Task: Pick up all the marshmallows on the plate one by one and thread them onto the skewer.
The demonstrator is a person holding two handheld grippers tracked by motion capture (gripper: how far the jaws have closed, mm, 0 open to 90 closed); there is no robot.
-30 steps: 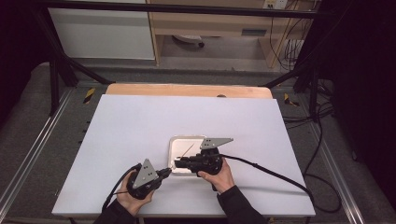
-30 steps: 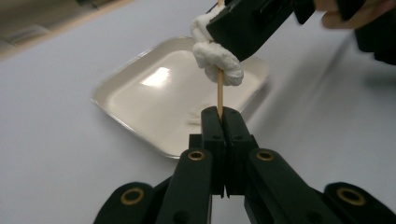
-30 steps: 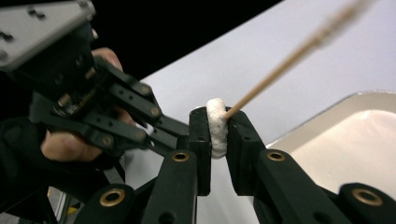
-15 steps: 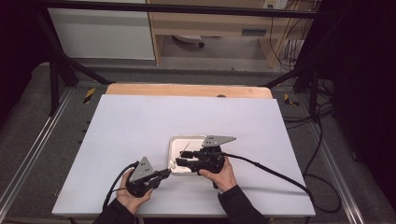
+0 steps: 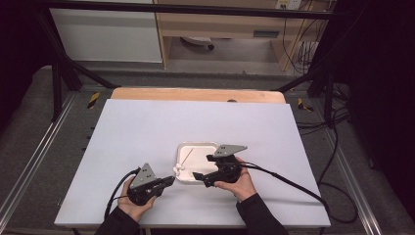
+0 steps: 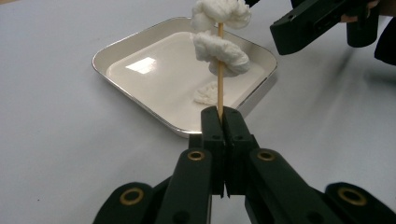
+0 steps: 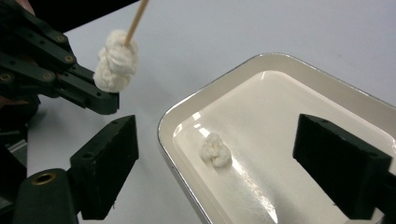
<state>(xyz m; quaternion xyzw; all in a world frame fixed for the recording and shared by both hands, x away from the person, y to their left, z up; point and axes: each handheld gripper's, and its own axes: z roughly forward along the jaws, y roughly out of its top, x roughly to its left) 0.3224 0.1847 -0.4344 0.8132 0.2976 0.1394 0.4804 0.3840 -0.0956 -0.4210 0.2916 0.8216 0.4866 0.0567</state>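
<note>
The left gripper (image 6: pixel 218 122) is clenching its black jaws on the lower end of a thin wooden skewer (image 6: pixel 219 91), which is standing up from them with two white, fluffy, cotton-like lumps (image 6: pixel 219 46) threaded on it, one above the other. In the high view this left gripper (image 5: pixel 170 181) is sitting at the near left of the white tabletop (image 5: pixel 147 132), just left of a shallow white square tray with rounded corners (image 5: pixel 198 149). The right gripper (image 7: pixel 215 175) is hovering over the tray's near edge with its jaws released and standing wide; they have just been opening, and nothing is pinched between them. A third small white lump (image 7: pixel 215 150) is lying loose on the tray's floor (image 7: pixel 289 116), between those parted jaws and clear of both. In the high view the right gripper (image 5: pixel 201 169) is sitting at the tray's right.
</note>
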